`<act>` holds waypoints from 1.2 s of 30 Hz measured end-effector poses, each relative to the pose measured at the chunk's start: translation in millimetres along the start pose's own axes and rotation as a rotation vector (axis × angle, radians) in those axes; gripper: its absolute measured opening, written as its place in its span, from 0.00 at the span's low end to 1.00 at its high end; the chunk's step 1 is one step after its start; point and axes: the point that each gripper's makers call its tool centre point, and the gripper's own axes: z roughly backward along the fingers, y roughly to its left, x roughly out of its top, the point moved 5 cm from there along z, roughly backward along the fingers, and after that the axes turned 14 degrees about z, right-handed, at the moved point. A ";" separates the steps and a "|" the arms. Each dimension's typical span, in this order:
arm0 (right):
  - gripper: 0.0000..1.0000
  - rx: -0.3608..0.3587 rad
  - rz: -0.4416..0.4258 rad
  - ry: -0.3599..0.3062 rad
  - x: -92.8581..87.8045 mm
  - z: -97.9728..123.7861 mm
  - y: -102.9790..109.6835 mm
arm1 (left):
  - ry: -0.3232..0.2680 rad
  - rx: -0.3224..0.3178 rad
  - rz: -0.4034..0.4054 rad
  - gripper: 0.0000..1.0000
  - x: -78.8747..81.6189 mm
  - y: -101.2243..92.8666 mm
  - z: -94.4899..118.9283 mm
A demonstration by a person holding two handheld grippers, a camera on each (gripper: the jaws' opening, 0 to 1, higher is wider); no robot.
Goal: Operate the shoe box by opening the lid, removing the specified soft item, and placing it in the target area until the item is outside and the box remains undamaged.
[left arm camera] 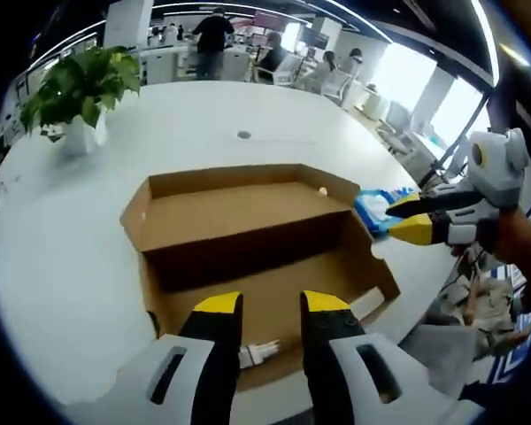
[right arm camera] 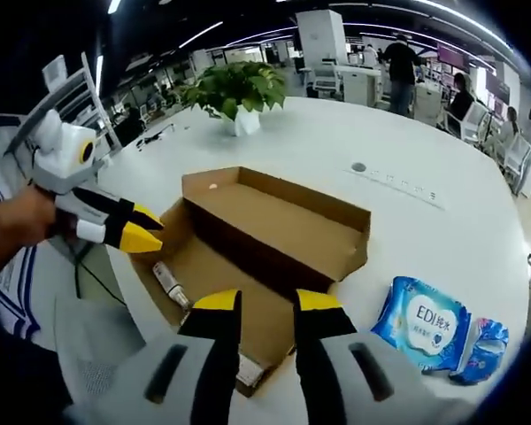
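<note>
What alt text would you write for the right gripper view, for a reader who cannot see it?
An open brown cardboard shoe box lies on a white round table, its lid folded flat toward the camera. Two blue soft wipe packets lie on the table beside it. The right yellow-tipped tongs hang over the lid, the left tongs at its edge.

Each view looked down from close above the open shoe box [left arm camera: 248, 239] [right arm camera: 265, 235] at its lid side, the two angled from opposite ends. Both shared the box, the white desk [left arm camera: 203, 124] [right arm camera: 442, 230] and the potted plant [left arm camera: 80, 88] [right arm camera: 237, 93] beyond.
</note>
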 end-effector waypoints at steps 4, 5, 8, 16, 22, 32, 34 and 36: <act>0.21 0.060 0.088 0.052 -4.4 -8.8 10.1 | 0.006 0.008 0.000 0.24 -5.2 10.3 5.3; 0.21 0.068 0.083 0.057 -4.9 -10.6 12.5 | 0.007 0.014 0.001 0.24 -6.9 15.4 7.2; 0.21 0.069 0.077 0.060 -4.2 -12.5 13.3 | -0.002 0.040 0.029 0.24 -9.4 34.7 14.6; 0.21 0.080 0.083 0.068 -6.5 -18.1 21.2 | 0.020 0.101 0.033 0.25 -23.6 65.2 23.7; 0.20 0.086 0.087 0.079 -10.0 -18.0 22.2 | 0.022 0.119 0.054 0.25 -27.9 74.7 25.1; 0.20 0.101 0.089 0.092 -15.6 -17.6 17.4 | 0.054 0.147 0.072 0.24 -36.9 88.7 23.5; 0.20 0.106 0.091 0.096 -16.6 -18.6 17.1 | 0.060 0.149 0.079 0.24 -38.4 89.7 22.0; 0.20 0.113 0.101 0.101 -17.0 -19.4 18.0 | 0.061 0.147 0.079 0.24 -38.9 89.3 21.1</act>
